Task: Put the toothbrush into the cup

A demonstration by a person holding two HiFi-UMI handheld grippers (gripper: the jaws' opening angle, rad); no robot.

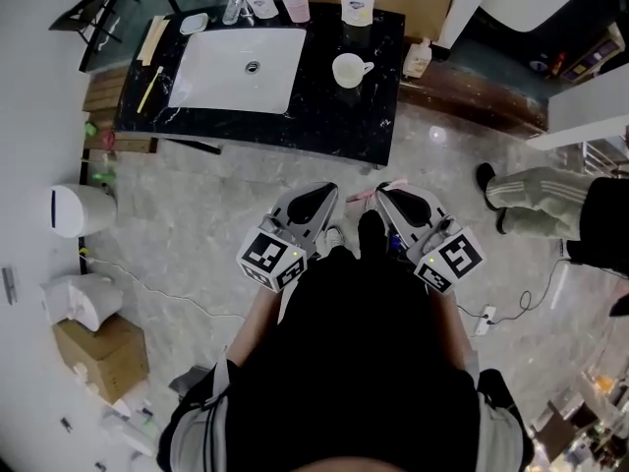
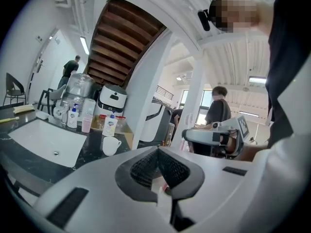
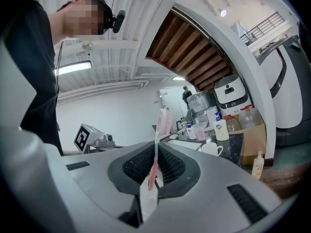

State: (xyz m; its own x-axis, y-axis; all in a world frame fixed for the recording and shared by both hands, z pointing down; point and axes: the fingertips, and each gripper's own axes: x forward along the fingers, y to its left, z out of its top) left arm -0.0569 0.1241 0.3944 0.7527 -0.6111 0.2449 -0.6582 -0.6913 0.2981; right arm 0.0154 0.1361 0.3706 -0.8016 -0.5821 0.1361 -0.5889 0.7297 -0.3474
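You stood back from the black worktop point(image 1: 334, 116), both grippers drawn in close to your body and well apart from everything on it.

Your right gripper point(image 3: 156, 147) had its jaws clenched on the pink toothbrush point(image 3: 156, 152). The handle was pinched between the ribbed pads. The brush stood nearly upright out of the jaws, with the bristled head at the top, clear above the jaw tips.

Your left gripper point(image 2: 158, 150) had its jaws pressed together, and nothing showed between them. In the head view the left gripper point(image 1: 322, 193) and the right gripper point(image 1: 386, 195) pointed forward side by side, near each other but not touching, their marker cubes toward you.

The white cup point(image 1: 350, 70) stood upright on the worktop, just right of the white sink point(image 1: 241, 67), with its handle turned to the right. It sat far from the toothbrush, with open marble floor point(image 1: 197, 214) between you and the worktop.

A white pump bottle point(image 1: 357, 3) with a blue top stood behind the cup at the back edge. A pink bottle point(image 1: 296, 4) stood farther left, behind the sink. To your right, another person's legs point(image 1: 541, 209) in pale trousers reached into the frame.
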